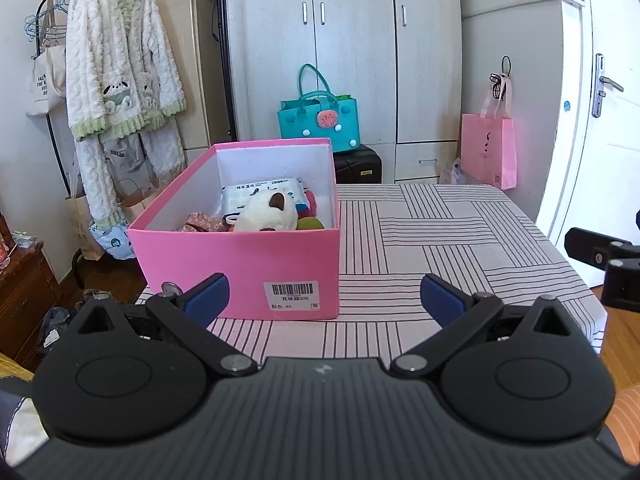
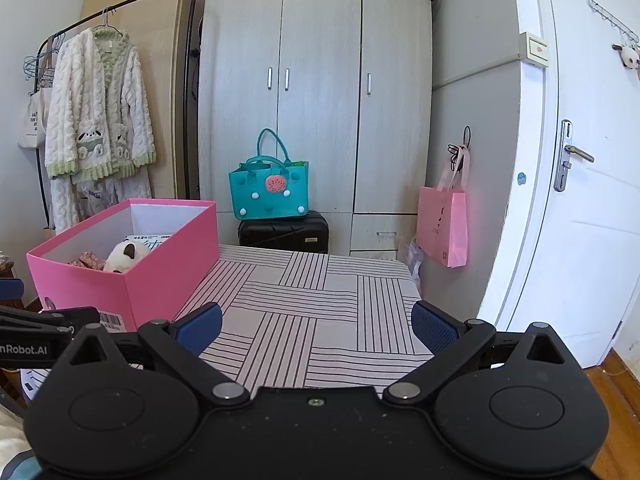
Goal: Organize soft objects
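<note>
1. Pink box [image 1: 240,268] at the tabletop's [image 1: 460,240] left edge — plush toy [image 1: 266,214], wipes pack [image 1: 260,192] and other soft things already gathered inside.
2. Left hand-held gripper [image 1: 324,300]: jaws apart, empty, facing the box.
3. Right hand-held gripper [image 2: 316,328]: jaws apart, empty — over bare cloth.

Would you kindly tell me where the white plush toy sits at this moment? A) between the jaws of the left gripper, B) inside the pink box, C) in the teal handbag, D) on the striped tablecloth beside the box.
B: the white plush toy lies inside the pink box among other items, while both the left gripper and the right gripper stand open and hold nothing.
</note>
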